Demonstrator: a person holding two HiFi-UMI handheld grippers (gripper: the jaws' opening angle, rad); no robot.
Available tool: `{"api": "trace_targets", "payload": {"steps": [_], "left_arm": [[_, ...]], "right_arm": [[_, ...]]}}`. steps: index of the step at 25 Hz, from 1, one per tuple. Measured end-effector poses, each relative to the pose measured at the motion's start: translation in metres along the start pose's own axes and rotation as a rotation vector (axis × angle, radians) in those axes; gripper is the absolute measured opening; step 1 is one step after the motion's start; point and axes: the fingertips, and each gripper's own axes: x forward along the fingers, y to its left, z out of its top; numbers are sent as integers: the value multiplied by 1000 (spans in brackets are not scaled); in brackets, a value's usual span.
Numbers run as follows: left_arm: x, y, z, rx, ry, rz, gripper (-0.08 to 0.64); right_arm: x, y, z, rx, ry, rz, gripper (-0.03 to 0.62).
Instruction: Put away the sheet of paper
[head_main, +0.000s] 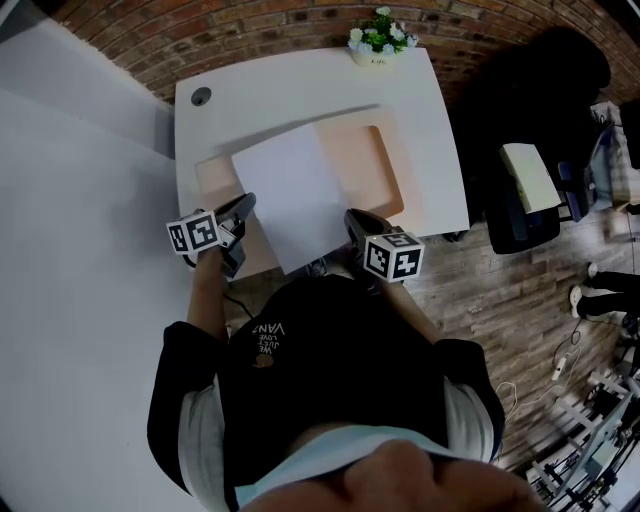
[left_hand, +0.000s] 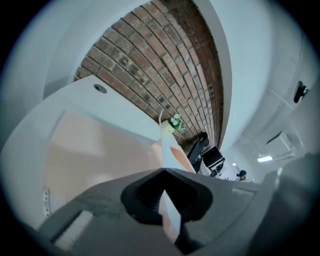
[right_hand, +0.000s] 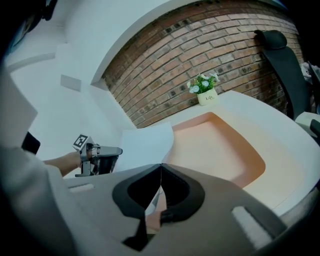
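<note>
The sheet of paper (head_main: 295, 195) is picked up but not put away. It spreads over the peach desk mat (head_main: 385, 165) on the white desk (head_main: 300, 90), with its near edge reaching past the desk's front toward the person.

The 2 grippers each clamp 1 near corner. The left gripper (head_main: 243, 207) has its jaws pressed together on the left edge of the sheet, which runs edge-on up between them in the left gripper view. The right gripper (head_main: 353, 220) is likewise closed on the right corner, and its own view shows the paper pinched between the jaws.

So step 1, securing the sheet, looks done. What remains is the carry and the release. No folder, tray or drawer shows in any view (only a small flower pot (head_main: 378, 40) at the far edge), so I cannot tell where the paper is meant to go. Whether its far edge rests on the mat is also unclear.
</note>
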Motion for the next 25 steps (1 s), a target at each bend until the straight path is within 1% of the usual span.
{"api": "trace_targets", "payload": {"steps": [11, 17, 19, 21, 25], "left_arm": [[3, 23, -2, -13, 35, 18, 2], [5, 31, -1, -27, 39, 15, 2], [5, 33, 0, -30, 41, 14, 2], [6, 36, 1, -28, 46, 14, 2], [5, 42, 1, -13, 66, 18, 2]], "right_arm": [[15, 3, -9, -27, 43, -18, -2], [20, 5, -8, -43, 48, -38, 2], [21, 5, -8, -50, 51, -47, 16], [22, 4, -7, -58, 51, -60, 44], [18, 3, 0, -65, 27, -87, 56]]}}
